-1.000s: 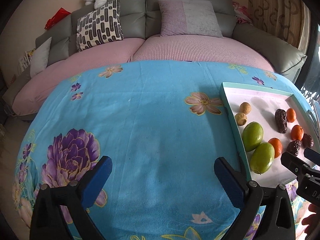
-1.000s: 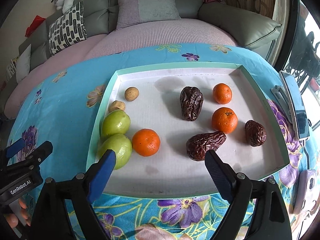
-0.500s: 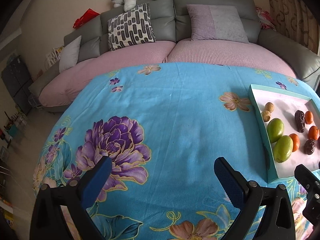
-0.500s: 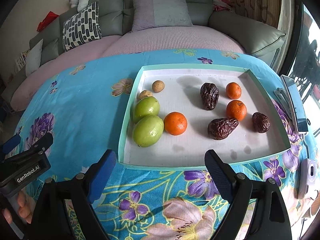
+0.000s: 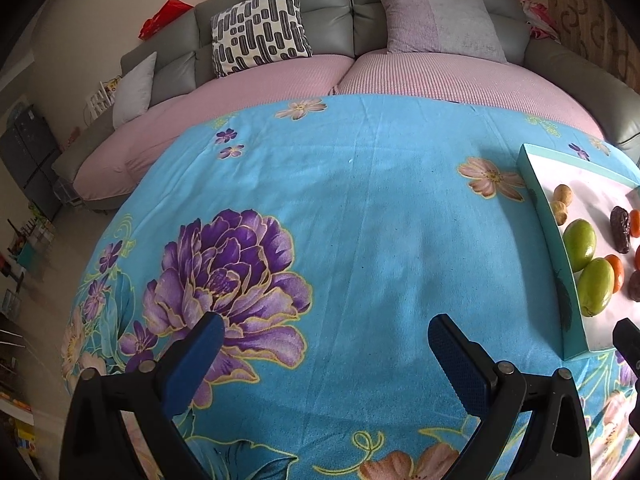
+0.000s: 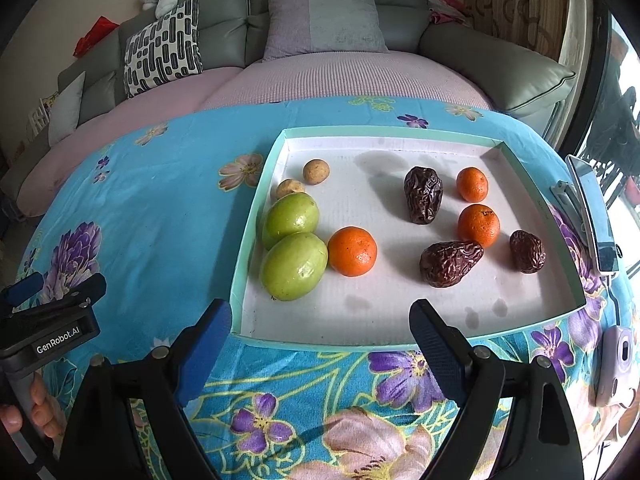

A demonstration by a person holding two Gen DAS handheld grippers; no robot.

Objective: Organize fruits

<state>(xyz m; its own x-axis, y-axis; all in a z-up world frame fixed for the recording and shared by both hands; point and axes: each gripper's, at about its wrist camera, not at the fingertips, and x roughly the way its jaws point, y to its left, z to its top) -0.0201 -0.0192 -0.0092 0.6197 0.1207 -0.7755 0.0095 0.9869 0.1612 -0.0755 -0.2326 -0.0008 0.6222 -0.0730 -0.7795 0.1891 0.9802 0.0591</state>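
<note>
A shallow teal-rimmed tray (image 6: 256,216) with a white floor lies on the blue floral cloth. In it are two green fruits (image 6: 294,266), three oranges (image 6: 353,251), three dark wrinkled dates (image 6: 423,200) and two small tan fruits (image 6: 316,171). My right gripper (image 6: 320,344) hovers open just in front of the tray's near rim, nothing between its fingers. My left gripper (image 5: 326,356) is open over bare cloth, left of the tray (image 5: 550,240), with the green fruits (image 5: 596,292) at the right edge of its view. The left gripper (image 6: 52,292) also shows at the far left of the right wrist view.
A phone (image 6: 592,216) and a small lilac camera (image 6: 614,364) lie on the cloth right of the tray. Behind the table is a grey sofa with pink seat covers (image 5: 420,76) and cushions (image 5: 260,28). A hand (image 6: 40,412) holds the left gripper's handle.
Both grippers have drawn back toward me and risen, so the tray looks smaller and farther. The left view has swung left, pushing the tray to its right edge. No fruit has moved.
</note>
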